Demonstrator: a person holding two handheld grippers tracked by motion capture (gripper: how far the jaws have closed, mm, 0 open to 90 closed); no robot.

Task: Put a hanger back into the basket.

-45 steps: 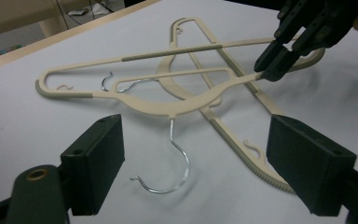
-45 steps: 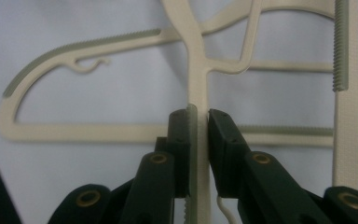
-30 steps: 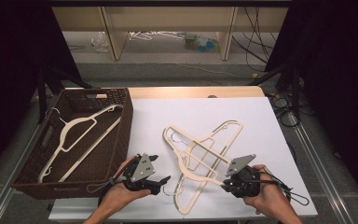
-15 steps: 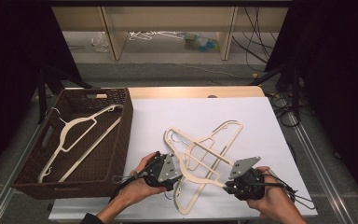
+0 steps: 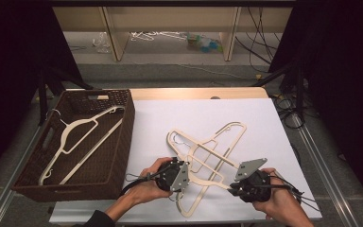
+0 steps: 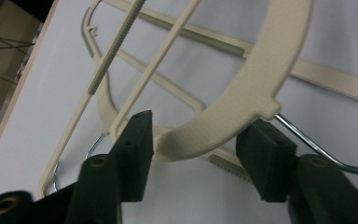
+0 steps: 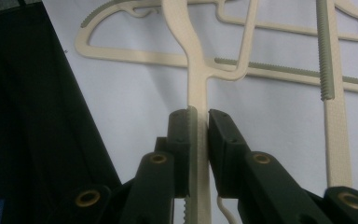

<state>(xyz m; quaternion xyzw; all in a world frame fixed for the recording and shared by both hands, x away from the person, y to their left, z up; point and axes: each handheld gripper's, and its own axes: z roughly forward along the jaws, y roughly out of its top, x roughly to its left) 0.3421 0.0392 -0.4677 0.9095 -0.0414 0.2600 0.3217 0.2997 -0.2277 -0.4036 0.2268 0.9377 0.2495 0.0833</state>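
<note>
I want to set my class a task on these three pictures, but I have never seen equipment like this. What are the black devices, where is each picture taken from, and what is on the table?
A person holds a hand-worked two-jaw gripper in each hand. The high view looks down on the white table; the other two pictures come from cameras riding on the grippers. Two crossed cream hangers lie on the table, and a brown wicker basket on the left holds another hanger. The right gripper is shut on a hanger bar. The left gripper has just been closing around a hanger's curved neck, not yet pinching it.
</note>
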